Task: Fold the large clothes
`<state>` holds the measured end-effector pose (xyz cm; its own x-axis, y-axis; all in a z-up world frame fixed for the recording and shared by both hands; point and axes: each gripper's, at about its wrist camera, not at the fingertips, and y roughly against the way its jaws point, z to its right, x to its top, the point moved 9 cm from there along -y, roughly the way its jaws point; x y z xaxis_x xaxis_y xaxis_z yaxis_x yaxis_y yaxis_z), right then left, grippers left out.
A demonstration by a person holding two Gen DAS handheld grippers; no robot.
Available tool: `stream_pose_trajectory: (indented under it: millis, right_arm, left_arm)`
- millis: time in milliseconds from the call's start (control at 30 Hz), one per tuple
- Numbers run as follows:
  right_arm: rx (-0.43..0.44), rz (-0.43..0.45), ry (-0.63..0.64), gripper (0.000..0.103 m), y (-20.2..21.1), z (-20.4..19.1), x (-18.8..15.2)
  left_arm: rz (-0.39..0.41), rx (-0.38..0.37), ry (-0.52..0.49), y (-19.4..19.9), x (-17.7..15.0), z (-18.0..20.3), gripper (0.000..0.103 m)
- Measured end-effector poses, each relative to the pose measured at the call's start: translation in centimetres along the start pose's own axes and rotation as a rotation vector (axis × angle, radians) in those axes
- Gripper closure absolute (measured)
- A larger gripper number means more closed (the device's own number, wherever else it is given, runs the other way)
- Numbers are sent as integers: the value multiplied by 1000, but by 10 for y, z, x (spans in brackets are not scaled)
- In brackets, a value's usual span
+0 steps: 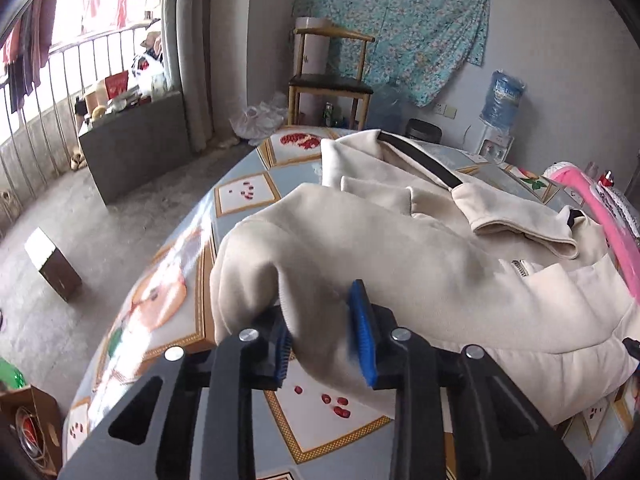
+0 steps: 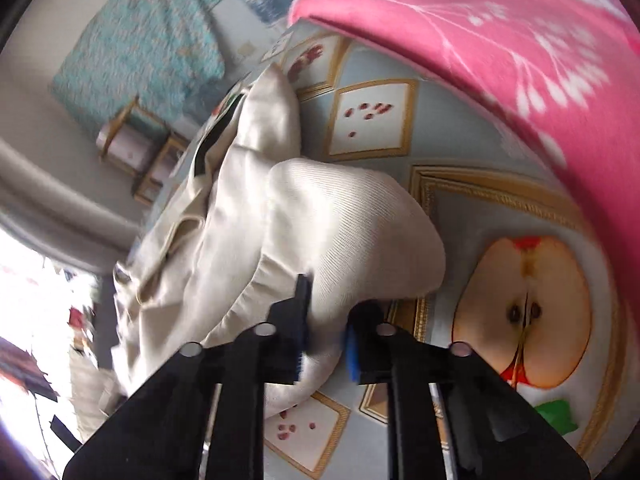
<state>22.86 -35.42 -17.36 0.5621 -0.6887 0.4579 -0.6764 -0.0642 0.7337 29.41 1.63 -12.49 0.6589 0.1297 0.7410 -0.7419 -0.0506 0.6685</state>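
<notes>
Two claws, left claw [image 1: 326, 338] and right claw [image 2: 326, 330], each pinched on a fold of the cream jacket [image 1: 400, 248] lying on the fruit-print counter [image 1: 244, 192]; fold step apparently starting, next needs both edges lifted together.

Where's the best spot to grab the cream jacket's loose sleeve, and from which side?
Probably the open cuff of the sleeve lying across the cream jacket. Its doubled edge lifts off the body, so a hand-held gripper coming from the pink-cloth side could pinch it alone.
</notes>
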Motion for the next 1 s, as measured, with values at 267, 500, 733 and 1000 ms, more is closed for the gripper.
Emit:
stream_pose_trajectory:
  millis: [267, 500, 733, 1000]
  right_arm:
    - [-19, 145, 261, 98, 54, -43, 20]
    - [46, 187, 320, 98, 97, -56, 20]
    - [72, 138, 365, 98, 135, -35, -36]
    - [46, -64, 216, 96, 117, 35, -112]
  left_arm:
    - [176, 18, -161, 39, 32, 20, 88]
    - [270, -23, -182, 92, 59, 10, 93]
    - [228, -59, -242, 146, 20, -22, 94]
    - [-78, -119, -141, 163, -89, -70, 90]
